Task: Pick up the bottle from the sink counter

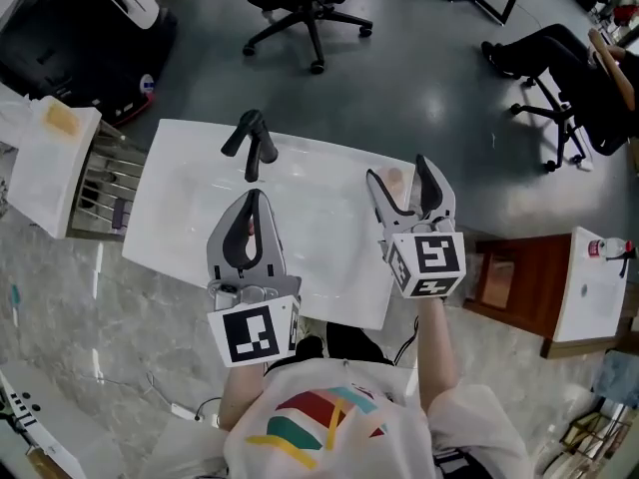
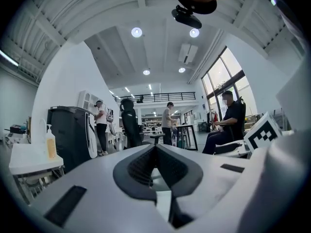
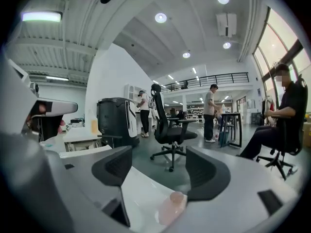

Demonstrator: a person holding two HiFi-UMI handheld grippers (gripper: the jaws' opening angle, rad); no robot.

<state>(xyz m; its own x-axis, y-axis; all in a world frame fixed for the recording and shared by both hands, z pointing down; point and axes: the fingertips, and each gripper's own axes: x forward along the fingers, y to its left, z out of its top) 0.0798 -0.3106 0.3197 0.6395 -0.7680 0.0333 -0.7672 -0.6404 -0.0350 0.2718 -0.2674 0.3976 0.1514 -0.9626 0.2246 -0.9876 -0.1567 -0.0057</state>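
Note:
A small pale pink bottle [image 1: 395, 181] rests on the white sink counter [image 1: 180, 218], near its far right edge. My right gripper [image 1: 397, 171] hovers over it with the jaws spread wide, and the bottle shows between the two fingers. In the right gripper view the pink bottle [image 3: 172, 208] sits low between the dark pads [image 3: 112, 167], which stand clear of it, so the right gripper [image 3: 159, 173] is open. My left gripper [image 1: 251, 200] is over the sink basin with its jaws together. In its own view the left gripper [image 2: 155, 152] holds nothing.
A black faucet [image 1: 250, 140] stands at the counter's far side. Beyond it are an office chair [image 1: 310, 8], a black bin [image 1: 70, 28] and a seated person [image 1: 569, 58]. A white side table [image 1: 45, 158] stands left, a brown cabinet [image 1: 514, 277] right.

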